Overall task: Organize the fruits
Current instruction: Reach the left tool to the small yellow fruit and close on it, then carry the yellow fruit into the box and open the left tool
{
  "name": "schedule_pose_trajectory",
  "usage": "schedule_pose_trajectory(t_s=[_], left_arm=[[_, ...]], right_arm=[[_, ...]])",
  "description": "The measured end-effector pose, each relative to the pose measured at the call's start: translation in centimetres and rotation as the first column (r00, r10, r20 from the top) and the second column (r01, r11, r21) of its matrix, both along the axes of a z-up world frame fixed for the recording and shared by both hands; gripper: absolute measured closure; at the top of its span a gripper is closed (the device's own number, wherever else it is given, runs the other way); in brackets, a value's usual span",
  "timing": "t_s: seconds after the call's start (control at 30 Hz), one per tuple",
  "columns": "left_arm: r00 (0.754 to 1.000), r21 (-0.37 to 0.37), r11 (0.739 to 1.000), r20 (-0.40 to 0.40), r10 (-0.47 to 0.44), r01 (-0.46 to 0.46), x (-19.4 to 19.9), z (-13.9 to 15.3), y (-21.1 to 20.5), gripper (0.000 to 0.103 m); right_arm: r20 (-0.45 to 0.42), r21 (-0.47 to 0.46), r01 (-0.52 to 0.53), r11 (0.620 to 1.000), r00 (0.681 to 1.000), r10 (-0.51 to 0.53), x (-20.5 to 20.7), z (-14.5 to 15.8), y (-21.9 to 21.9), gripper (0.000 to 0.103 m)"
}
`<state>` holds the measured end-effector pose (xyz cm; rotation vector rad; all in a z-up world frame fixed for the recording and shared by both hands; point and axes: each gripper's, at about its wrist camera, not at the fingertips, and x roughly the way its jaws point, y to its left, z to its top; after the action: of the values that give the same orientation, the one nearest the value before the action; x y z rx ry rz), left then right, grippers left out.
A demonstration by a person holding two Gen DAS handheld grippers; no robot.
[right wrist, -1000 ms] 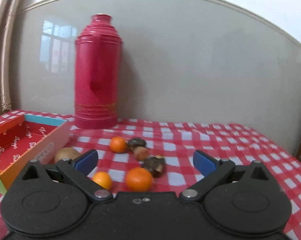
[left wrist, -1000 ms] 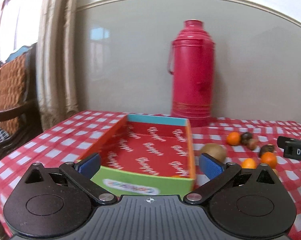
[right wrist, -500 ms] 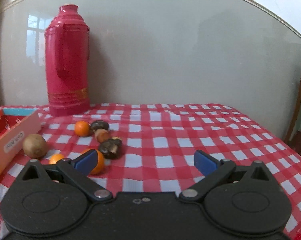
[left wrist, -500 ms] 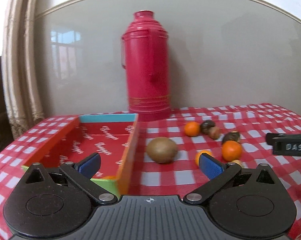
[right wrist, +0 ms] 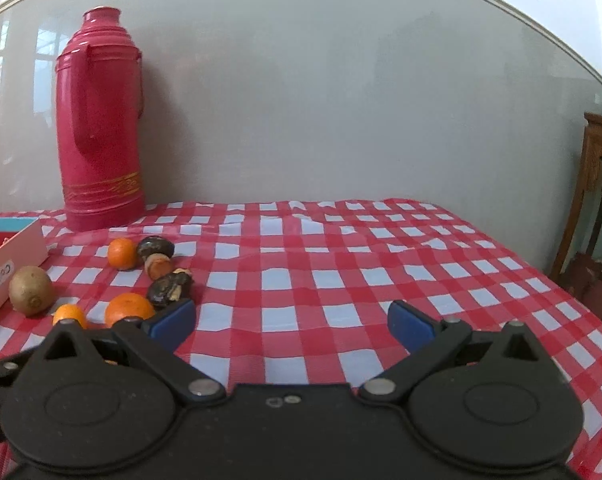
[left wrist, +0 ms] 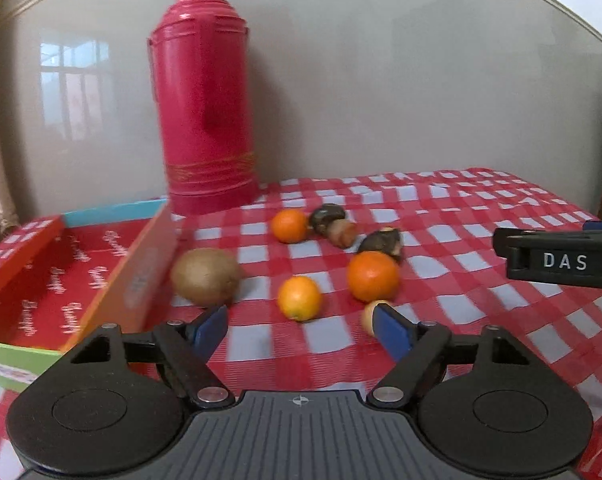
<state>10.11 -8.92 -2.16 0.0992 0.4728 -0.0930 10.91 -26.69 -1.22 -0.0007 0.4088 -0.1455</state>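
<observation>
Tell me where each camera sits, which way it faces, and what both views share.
Left wrist: behind the left gripper, jaws closing on nothing, facing the kiwi, oranges and box; right gripper enters at the right edge.
Right wrist: behind the right gripper, open, facing bare checked cloth.
Shared: red thermos, kiwi, oranges.

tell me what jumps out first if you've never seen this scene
The tall red thermos standing against the wall at the back of the red checked tablecloth. Then the loose fruit before it: three oranges, a brown kiwi beside the open colourful box.
</observation>
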Motion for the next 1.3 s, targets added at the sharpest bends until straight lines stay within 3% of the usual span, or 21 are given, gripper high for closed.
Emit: schedule_pose_trajectory(t_s=[0.3, 0.5, 0.73, 1.3], left_arm=[[0.997, -0.03, 0.999, -0.064, -0.033, 0.031, 1.7, -1.2, -2.6, 0.047], [0.996, -0.025, 0.999, -0.09, -0.026, 0.024, 2.8, -1.9, -3.7, 0.05], [0.994, -0.012, 0.999, -0.1, -0.043, 0.042, 3.2, -2.2, -4.5, 0.076], [0.999, -0.022, 0.999, -0.029, -0.04, 0.039, 1.8, -0.4, -2.3, 0.077]], right_arm=[[-0.02, 0.015, 0.03, 0.999, 0.999, -0.029, 0.5, -0.4, -1.6, 0.007], [-0.013, 0.043, -0.004, 0.999, 1.0, 0.005, 0.0, -0.4, -2.5, 0.007], [-0.013, 0.056, -0.019, 0.998, 1.0, 0.02, -0.2, -0.4, -3.0, 0.007], [-0.004, 0.035, -0.063, 0.997, 0.998, 0.063, -0.2, -0.3, -0.5, 0.007]])
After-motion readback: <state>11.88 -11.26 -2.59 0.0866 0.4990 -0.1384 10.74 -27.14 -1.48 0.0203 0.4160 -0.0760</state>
